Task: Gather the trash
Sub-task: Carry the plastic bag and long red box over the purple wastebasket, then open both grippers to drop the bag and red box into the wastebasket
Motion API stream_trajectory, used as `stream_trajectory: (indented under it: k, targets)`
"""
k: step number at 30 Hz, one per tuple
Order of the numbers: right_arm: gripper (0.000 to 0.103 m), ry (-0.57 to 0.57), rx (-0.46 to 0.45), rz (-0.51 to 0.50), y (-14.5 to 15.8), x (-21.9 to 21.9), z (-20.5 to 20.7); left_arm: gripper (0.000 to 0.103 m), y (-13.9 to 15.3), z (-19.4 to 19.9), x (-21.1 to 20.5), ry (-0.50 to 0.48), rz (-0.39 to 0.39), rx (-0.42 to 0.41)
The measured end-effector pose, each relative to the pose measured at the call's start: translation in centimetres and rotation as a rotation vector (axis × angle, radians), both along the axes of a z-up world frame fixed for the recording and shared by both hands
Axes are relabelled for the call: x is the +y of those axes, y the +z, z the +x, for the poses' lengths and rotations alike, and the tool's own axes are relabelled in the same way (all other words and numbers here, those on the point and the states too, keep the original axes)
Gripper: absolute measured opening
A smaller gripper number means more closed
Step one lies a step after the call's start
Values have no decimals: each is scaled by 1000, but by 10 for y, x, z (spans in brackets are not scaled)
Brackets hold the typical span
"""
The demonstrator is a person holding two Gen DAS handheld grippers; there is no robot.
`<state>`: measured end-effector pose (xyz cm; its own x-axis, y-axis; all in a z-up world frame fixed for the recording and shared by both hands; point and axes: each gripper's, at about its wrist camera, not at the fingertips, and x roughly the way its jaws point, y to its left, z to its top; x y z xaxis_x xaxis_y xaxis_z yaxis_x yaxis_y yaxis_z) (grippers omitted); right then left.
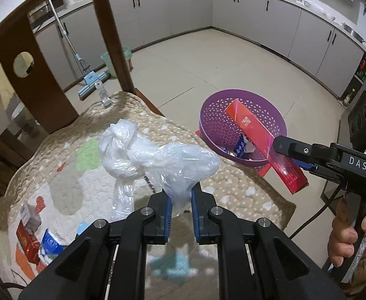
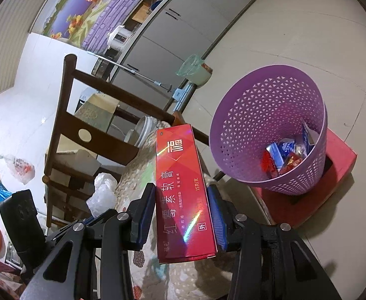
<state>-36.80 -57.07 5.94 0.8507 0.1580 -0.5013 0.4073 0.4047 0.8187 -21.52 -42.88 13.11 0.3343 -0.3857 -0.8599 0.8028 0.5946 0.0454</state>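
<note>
My left gripper (image 1: 180, 195) is shut on a crumpled clear plastic bag (image 1: 153, 155), held above the quilted chair cushion (image 1: 65, 187). My right gripper (image 2: 181, 200) is shut on a long red box (image 2: 180, 190) with printed characters; in the left wrist view that red box (image 1: 263, 145) pokes over the rim of the purple mesh basket (image 1: 213, 122). The purple basket (image 2: 235, 130) stands on a red stool (image 2: 338, 165) and holds several wrappers and small boxes. Small red and blue packs (image 1: 30, 240) lie on the cushion at lower left.
A dark wooden chair back (image 1: 35, 82) rises behind the cushion. A mop (image 1: 93, 82) and a green bucket (image 1: 108, 60) stand on the tiled floor by grey cabinets (image 1: 173, 10). A hand (image 1: 345, 240) holds the right gripper's handle.
</note>
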Motion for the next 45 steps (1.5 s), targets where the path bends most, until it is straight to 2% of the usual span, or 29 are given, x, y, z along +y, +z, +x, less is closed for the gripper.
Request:
stream_trajectory:
  k: [8,15,25,26,28,29,30,34,45]
  targets:
    - [45,-40,30,-6,-11,-24,-4,13,-10,13,-35,-26,6,26]
    - [45,-91,74,-31,-22,-56,-1,13,-20,33,-88,-62,-15,78]
    - [45,-138,156,-59,-47,-92,6,14,-58,45,-159,-99,-8,172]
    - [45,-141,163,-57,-50,-95,7,19,-60,45,-162,-100,-9,173]
    - [47,-144,171,-53,-54,-98,9,37,-63,47,-166,-104,-9,180]
    - [47,-146,174,-55,-55,-100,10,53,-63,48,-166,-103,-17,182]
    - [47,-150,171,-58,-56,-101,10,61,-62,49,-165,-99,-29,182]
    - [53,-160,162,-68,-55,-103,12,64,-55,49,-161,-97,-43,187]
    - [54,-187,162,-92,-40,-84,-4,64,-32,19,-99,-42,-41,149]
